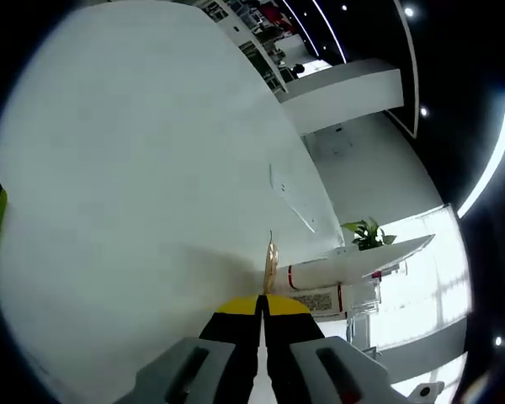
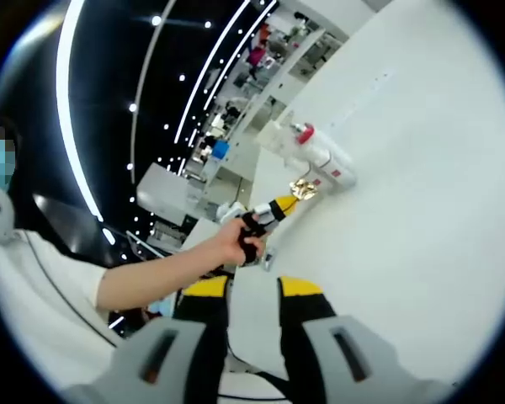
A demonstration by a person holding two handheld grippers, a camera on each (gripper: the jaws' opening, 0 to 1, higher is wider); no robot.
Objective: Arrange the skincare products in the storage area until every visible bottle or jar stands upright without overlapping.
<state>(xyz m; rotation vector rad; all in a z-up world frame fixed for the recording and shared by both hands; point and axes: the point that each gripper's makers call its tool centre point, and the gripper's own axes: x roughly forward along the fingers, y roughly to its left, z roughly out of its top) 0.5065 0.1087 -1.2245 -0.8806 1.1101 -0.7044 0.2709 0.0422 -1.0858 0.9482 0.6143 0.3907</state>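
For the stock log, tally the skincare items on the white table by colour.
White plastic bottles with red trim, lying down: 2
Small shiny gold item, held in the left gripper: 1
Total: 3

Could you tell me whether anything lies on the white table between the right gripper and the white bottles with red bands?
Yes. In the right gripper view, the left gripper, held in the person's hand, reaches across in front of the white bottles with red bands and pinches something small and gold. The right gripper is open, back on the white table.
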